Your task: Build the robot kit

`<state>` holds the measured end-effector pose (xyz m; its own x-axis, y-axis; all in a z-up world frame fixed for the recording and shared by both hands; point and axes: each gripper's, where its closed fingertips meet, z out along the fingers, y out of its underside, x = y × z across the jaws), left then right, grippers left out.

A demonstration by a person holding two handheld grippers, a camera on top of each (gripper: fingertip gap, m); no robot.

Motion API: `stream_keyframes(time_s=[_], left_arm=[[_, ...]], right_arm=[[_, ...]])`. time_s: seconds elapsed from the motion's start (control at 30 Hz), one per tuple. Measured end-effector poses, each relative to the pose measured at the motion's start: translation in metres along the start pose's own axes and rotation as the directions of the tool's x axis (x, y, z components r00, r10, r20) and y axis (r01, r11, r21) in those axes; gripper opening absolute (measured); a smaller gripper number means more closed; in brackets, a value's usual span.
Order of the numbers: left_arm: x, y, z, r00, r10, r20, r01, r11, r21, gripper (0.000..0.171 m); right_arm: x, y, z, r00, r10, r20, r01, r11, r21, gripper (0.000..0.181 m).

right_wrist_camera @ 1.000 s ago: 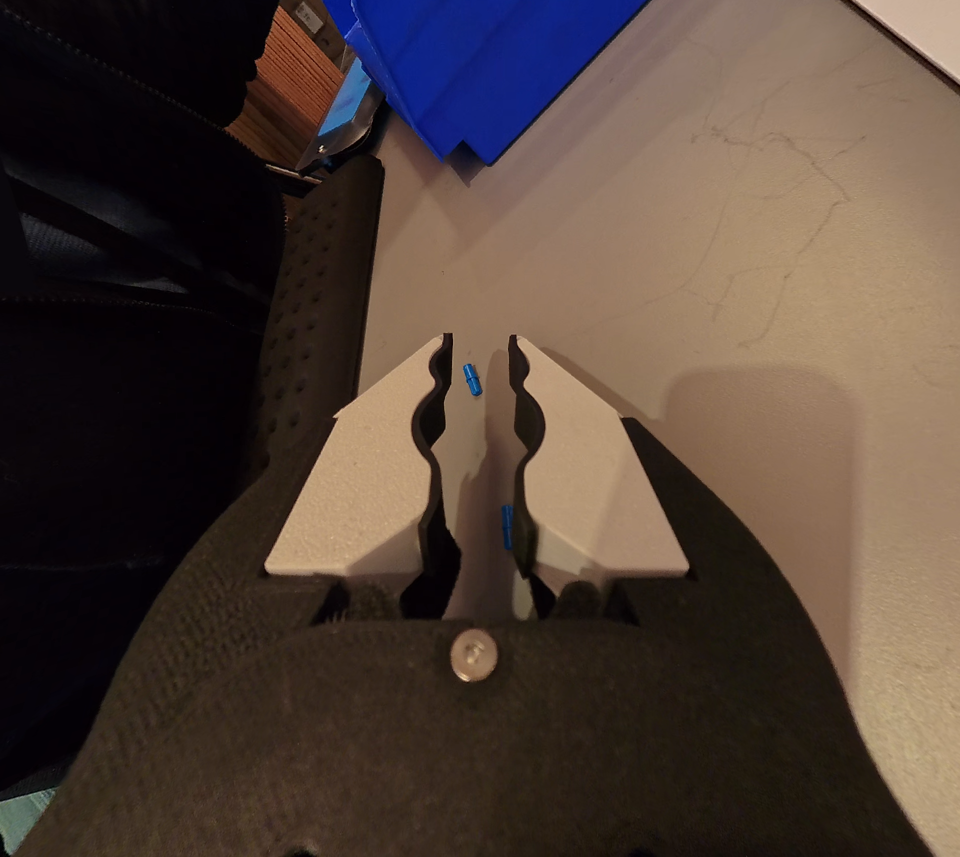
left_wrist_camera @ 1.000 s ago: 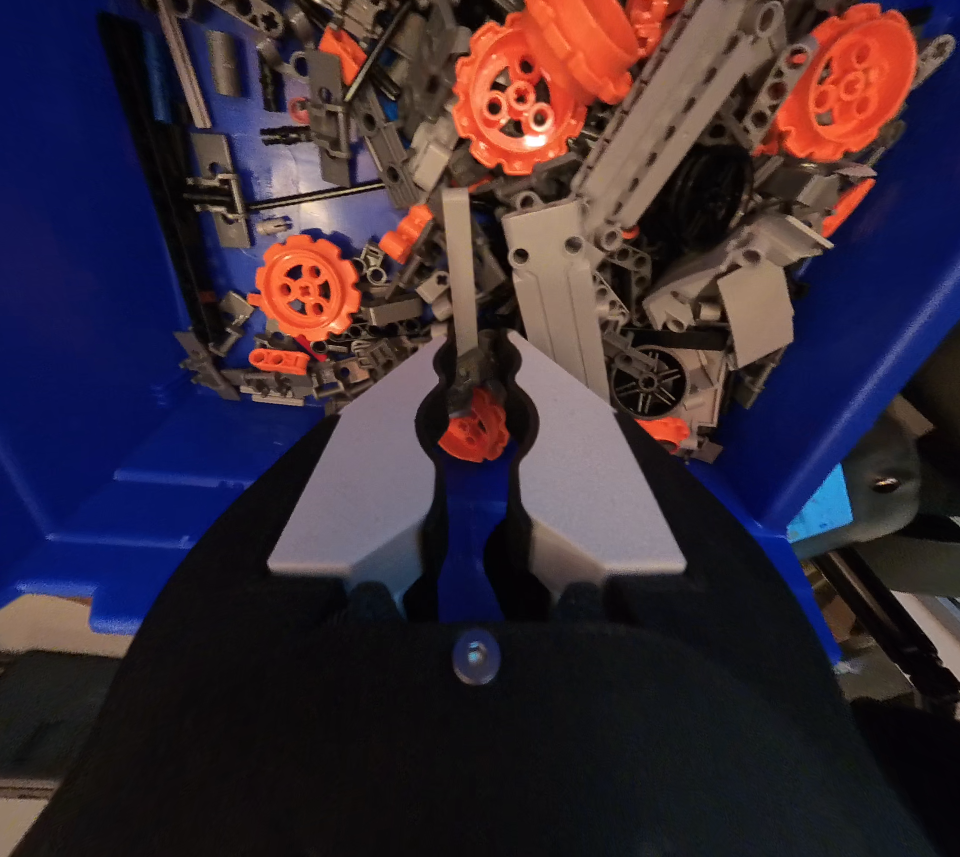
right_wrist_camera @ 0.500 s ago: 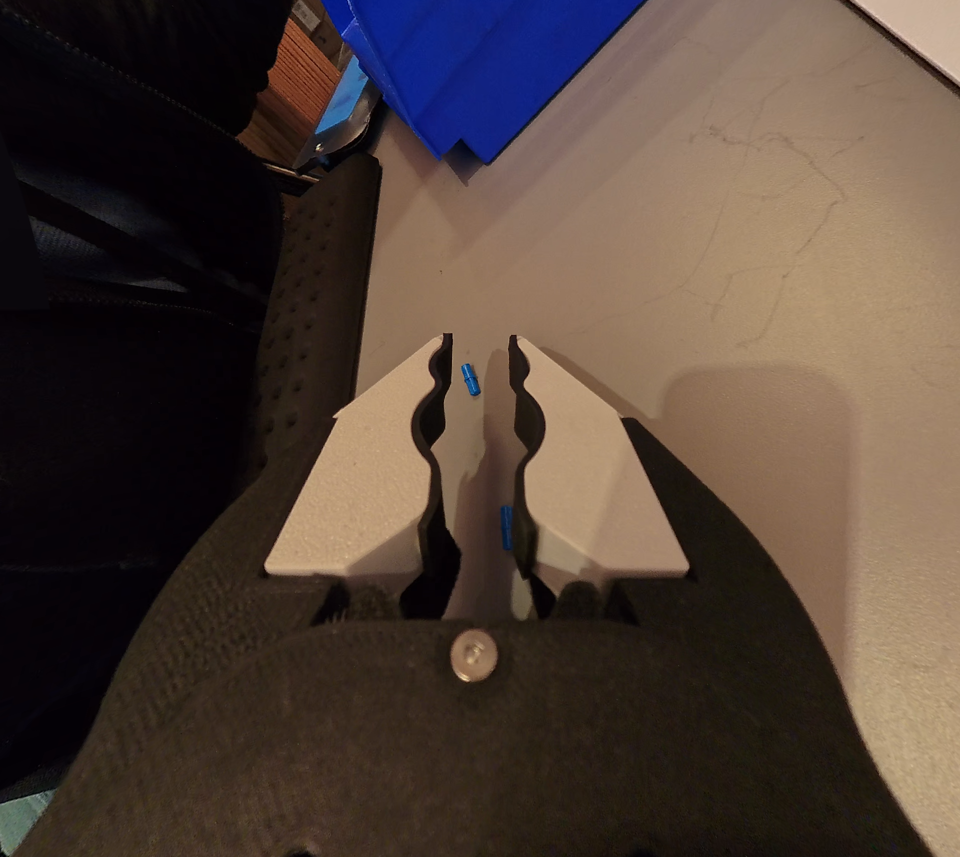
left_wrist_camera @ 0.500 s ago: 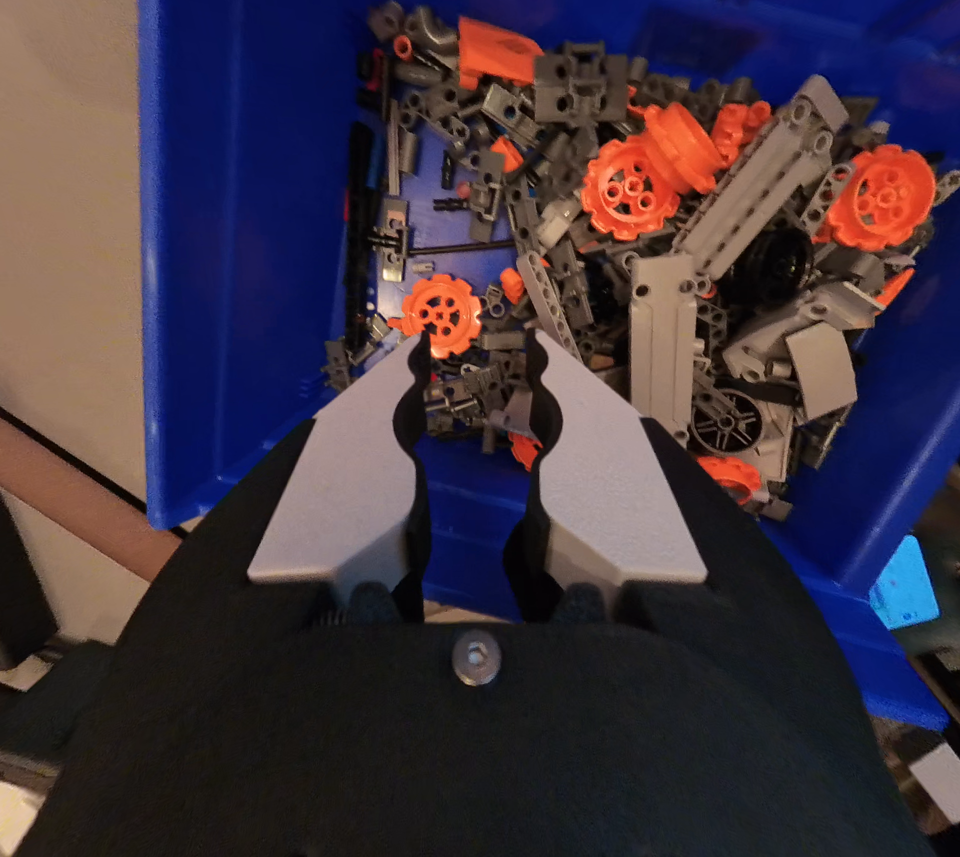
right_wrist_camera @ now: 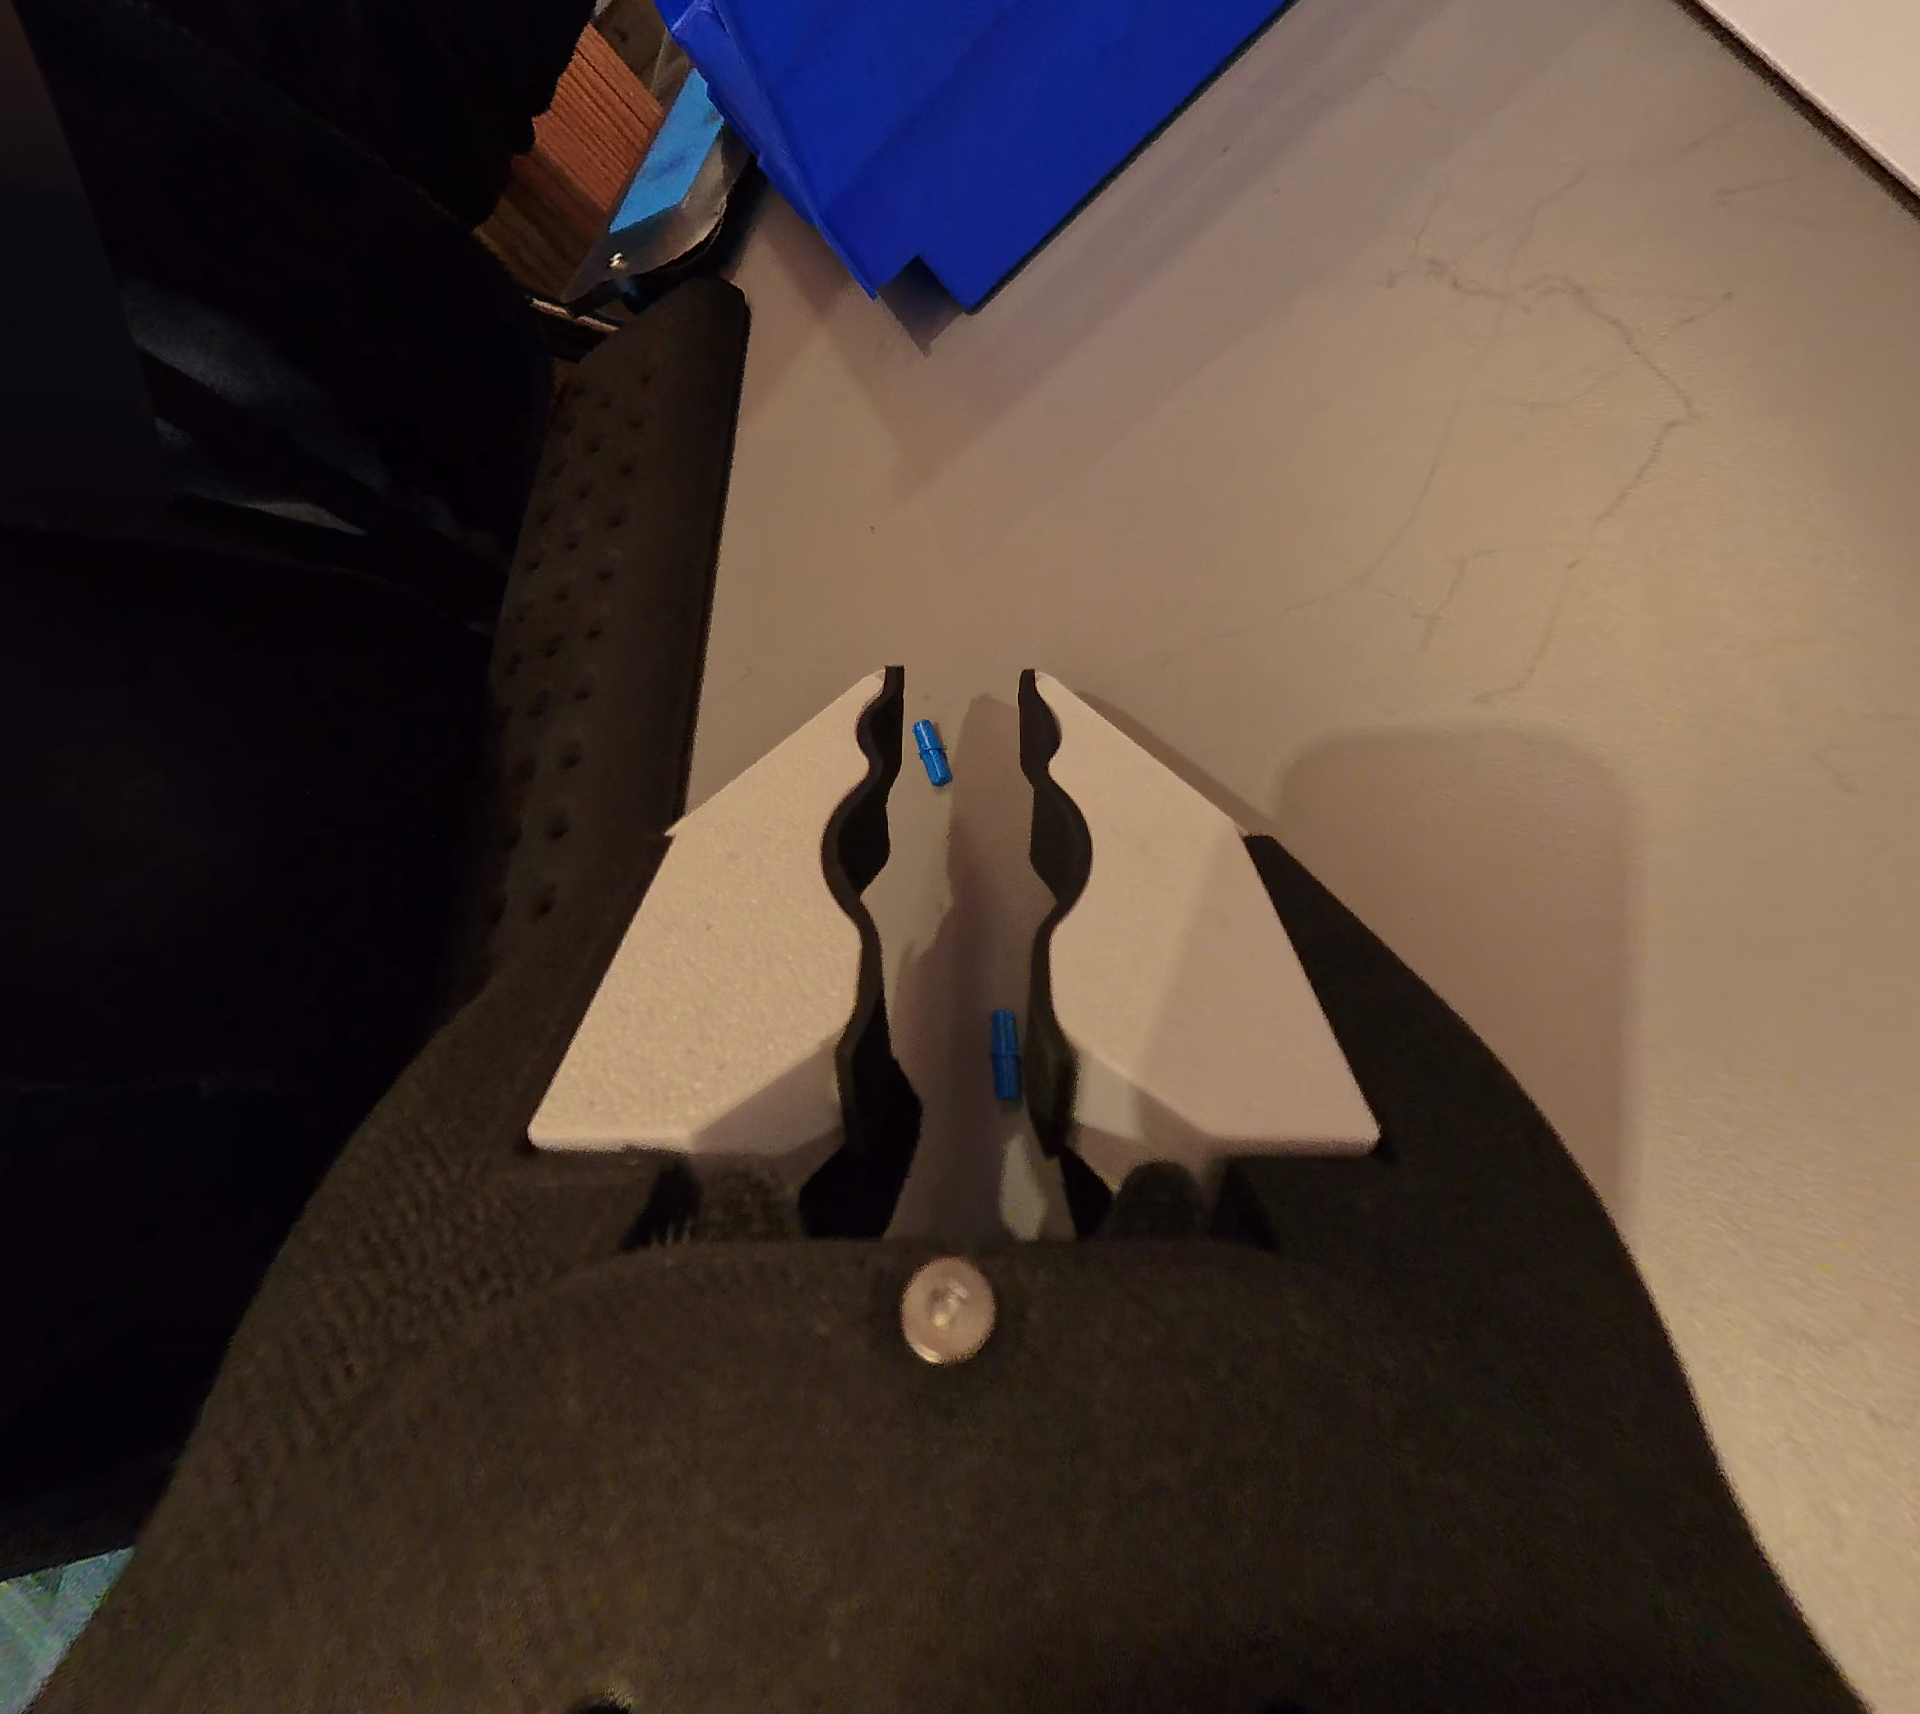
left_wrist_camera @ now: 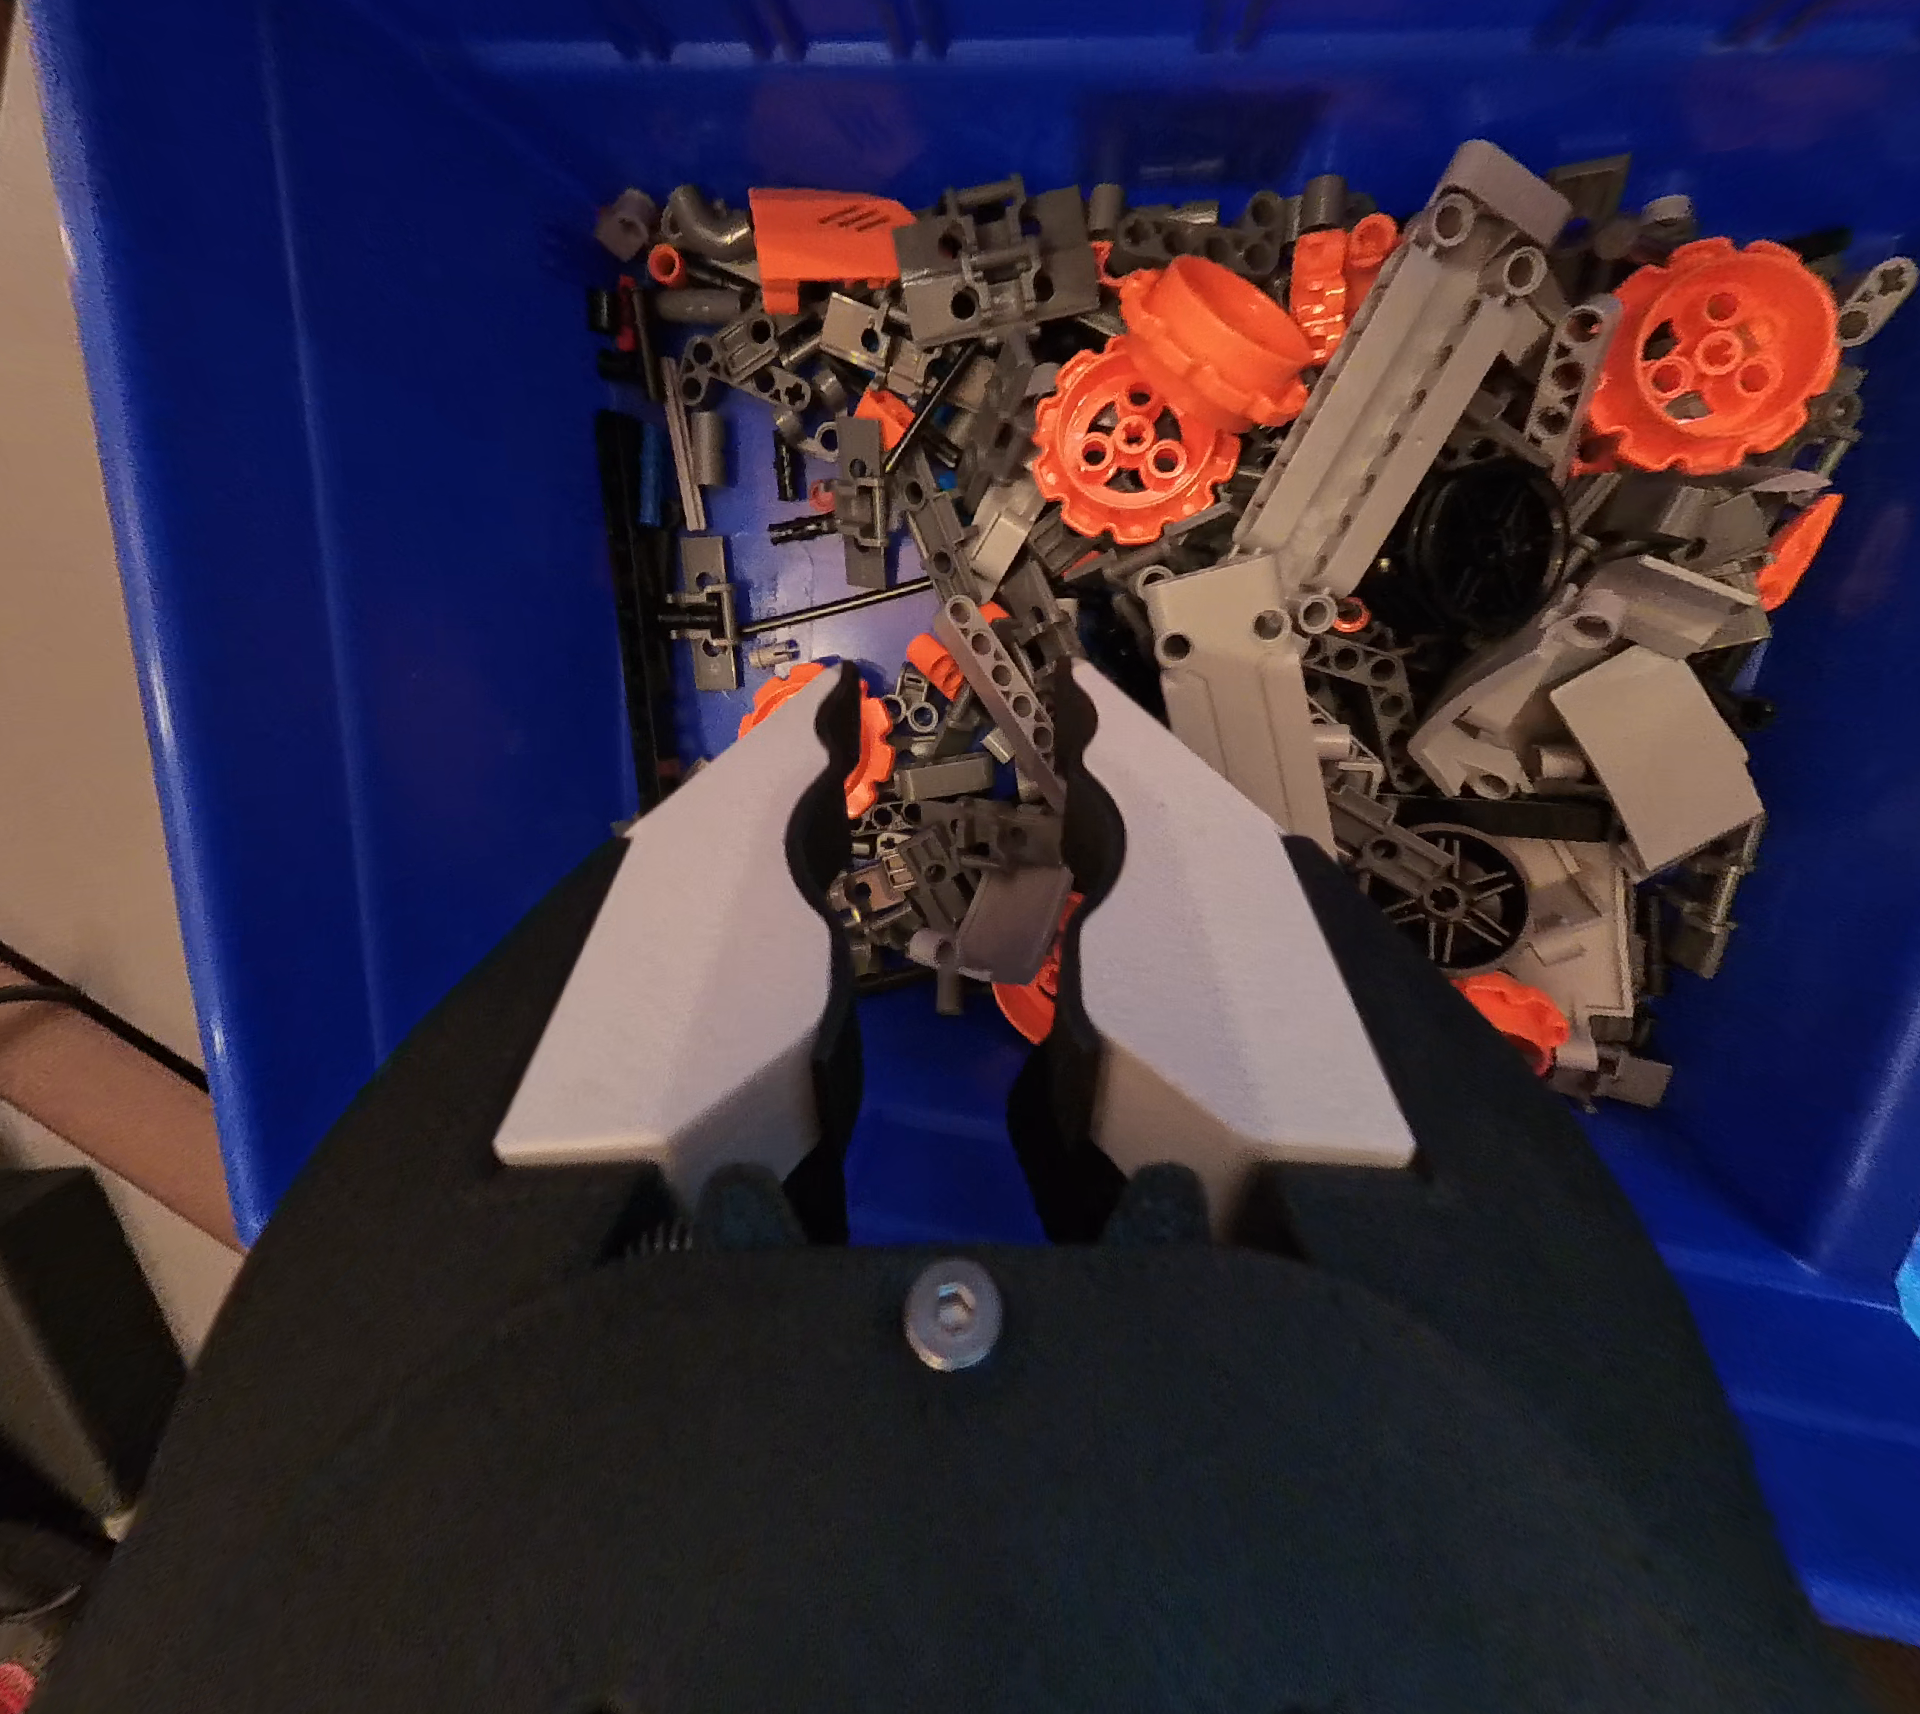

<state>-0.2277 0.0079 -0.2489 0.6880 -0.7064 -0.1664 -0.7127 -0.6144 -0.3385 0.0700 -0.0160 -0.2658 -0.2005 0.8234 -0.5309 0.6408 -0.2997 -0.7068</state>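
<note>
The small orange gear wheel that the left gripper [left_wrist_camera: 956, 688] pinched a second ago is no longer in its jaws, which now gape empty above the heap of grey and orange building pieces [left_wrist_camera: 1226, 584] in the blue bin [left_wrist_camera: 395, 417]. The right gripper [right_wrist_camera: 958, 688] has not moved: jaws parted, low over the desk [right_wrist_camera: 1351, 542], straddling two small blue pins [right_wrist_camera: 932, 753].

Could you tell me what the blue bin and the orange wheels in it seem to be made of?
Blue bin: likely moulded plastic, glossy, with ribbed walls and soft highlights. Orange wheels: probably hard plastic too, smooth and shiny, with crisp moulded holes and notched rims.
</note>
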Motion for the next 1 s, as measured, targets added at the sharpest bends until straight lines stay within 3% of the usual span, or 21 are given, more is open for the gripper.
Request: stream_keyframes(time_s=[0.2,0.37,0.5,0.6,0.73,0.87,1.0], left_arm=[[0.002,-0.012,0.003,0.999,0.032,-0.012,-0.032,0.999,0.015,0.039],[-0.004,-0.025,0.023,0.999,0.032,-0.029,-0.033,0.999,-0.040,0.049],[-0.006,-0.043,0.036,0.995,-0.038,-0.090,0.038,0.999,0.005,0.048],[-0.001,-0.054,0.041,0.981,-0.080,-0.179,0.089,0.995,0.042,0.060],[-0.005,-0.061,0.052,0.974,-0.112,-0.196,0.126,0.990,0.060,0.071],[-0.005,-0.060,0.059,0.979,-0.093,-0.182,0.103,0.994,0.045,0.064],[-0.003,-0.050,0.055,0.982,-0.082,-0.168,0.085,0.996,0.010,0.047]], right_arm=[[0.000,0.001,0.001,1.000,-0.006,-0.003,0.006,1.000,-0.006,0.020],[0.000,0.001,0.001,1.000,-0.009,-0.005,0.009,1.000,-0.008,0.020],[0.000,0.001,0.000,1.000,-0.008,0.000,0.008,1.000,-0.003,0.020],[0.000,0.001,0.000,1.000,-0.009,0.001,0.009,1.000,-0.003,0.020],[0.000,0.001,0.001,1.000,-0.009,0.001,0.009,1.000,-0.004,0.020],[-0.001,0.001,0.001,1.000,-0.010,0.001,0.010,1.000,-0.005,0.020],[-0.001,0.001,0.001,1.000,-0.012,0.002,0.012,1.000,-0.005,0.020]])
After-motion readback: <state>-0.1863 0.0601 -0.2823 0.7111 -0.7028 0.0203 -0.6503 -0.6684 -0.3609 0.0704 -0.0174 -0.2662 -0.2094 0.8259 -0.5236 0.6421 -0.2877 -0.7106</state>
